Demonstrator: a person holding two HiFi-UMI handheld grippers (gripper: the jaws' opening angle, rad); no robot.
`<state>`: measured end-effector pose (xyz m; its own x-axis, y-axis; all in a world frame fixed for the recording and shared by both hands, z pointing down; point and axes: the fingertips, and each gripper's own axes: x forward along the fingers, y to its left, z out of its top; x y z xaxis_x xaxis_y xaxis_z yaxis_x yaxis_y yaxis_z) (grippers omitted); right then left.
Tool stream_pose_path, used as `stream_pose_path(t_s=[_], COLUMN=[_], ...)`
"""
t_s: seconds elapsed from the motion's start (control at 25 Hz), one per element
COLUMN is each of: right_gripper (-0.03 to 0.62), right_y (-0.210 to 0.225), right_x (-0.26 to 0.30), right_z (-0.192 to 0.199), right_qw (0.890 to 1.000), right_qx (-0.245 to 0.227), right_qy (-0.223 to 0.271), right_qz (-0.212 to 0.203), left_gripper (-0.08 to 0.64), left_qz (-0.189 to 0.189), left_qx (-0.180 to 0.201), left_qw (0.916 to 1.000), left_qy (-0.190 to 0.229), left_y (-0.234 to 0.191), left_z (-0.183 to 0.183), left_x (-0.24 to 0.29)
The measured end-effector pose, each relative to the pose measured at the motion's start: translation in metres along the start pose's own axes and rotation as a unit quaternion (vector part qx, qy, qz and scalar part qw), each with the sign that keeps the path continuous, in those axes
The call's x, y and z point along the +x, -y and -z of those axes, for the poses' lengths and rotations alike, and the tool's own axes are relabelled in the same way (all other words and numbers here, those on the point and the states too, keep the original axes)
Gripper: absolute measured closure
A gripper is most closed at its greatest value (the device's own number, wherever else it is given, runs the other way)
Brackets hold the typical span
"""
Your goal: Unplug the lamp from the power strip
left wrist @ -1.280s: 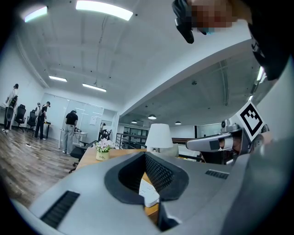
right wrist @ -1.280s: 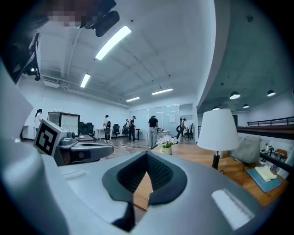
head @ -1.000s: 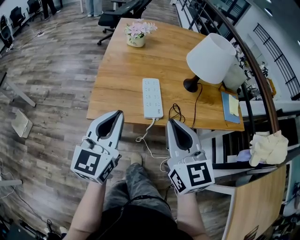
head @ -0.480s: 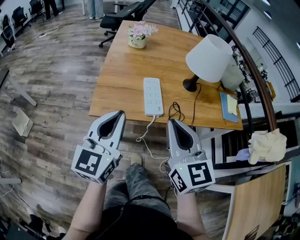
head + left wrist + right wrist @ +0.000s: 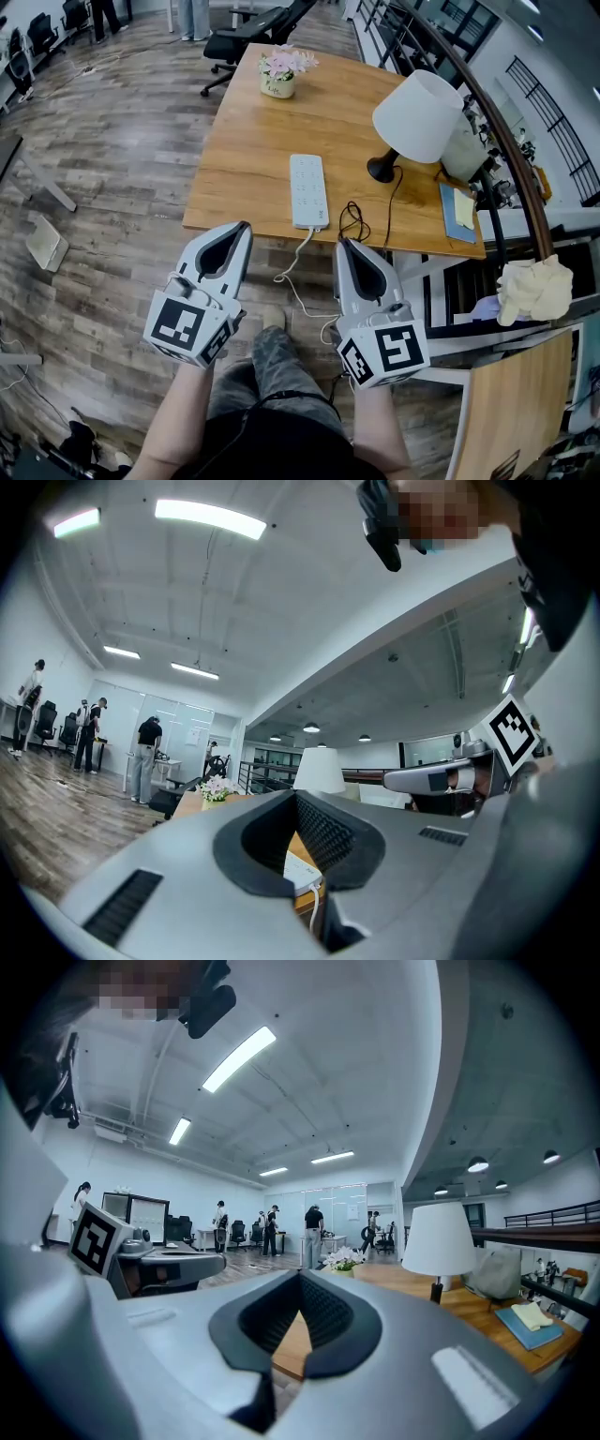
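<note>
Wooden table [image 5: 244, 159], plastic power strip [image 5: 308, 190]

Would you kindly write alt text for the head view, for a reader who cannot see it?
From above: a person holds the left gripper and right gripper, both shut, just short of a wooden table. On it sit a white power strip, a white-shaded lamp whose black cord loops beside the strip, and a flower pot.

Cameras, three views
My head view looks steeply down; both gripper views face level, all sharing the white-shaded lamp [image 5: 419, 114].
</note>
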<state>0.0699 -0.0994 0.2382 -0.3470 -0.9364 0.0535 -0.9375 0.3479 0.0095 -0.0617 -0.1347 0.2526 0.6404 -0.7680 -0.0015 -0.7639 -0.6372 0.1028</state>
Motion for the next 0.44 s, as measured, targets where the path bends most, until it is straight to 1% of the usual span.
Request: stream_pose_path(t_s=[0.44], right_gripper=[0.584], right_y=[-0.0059], right_x=[-0.0057], right_z=[0.0005], right_qw=[1.000], right_qx=[0.005], right_qy=[0.002], right_qz=[0.002], left_gripper=[0.565], left_qz=[-0.005], left_qx=[-0.005], left_qw=[1.0000], left_qy=[-0.004], left_y=[0.0008], left_z=[0.0031], left_x=[-0.0085])
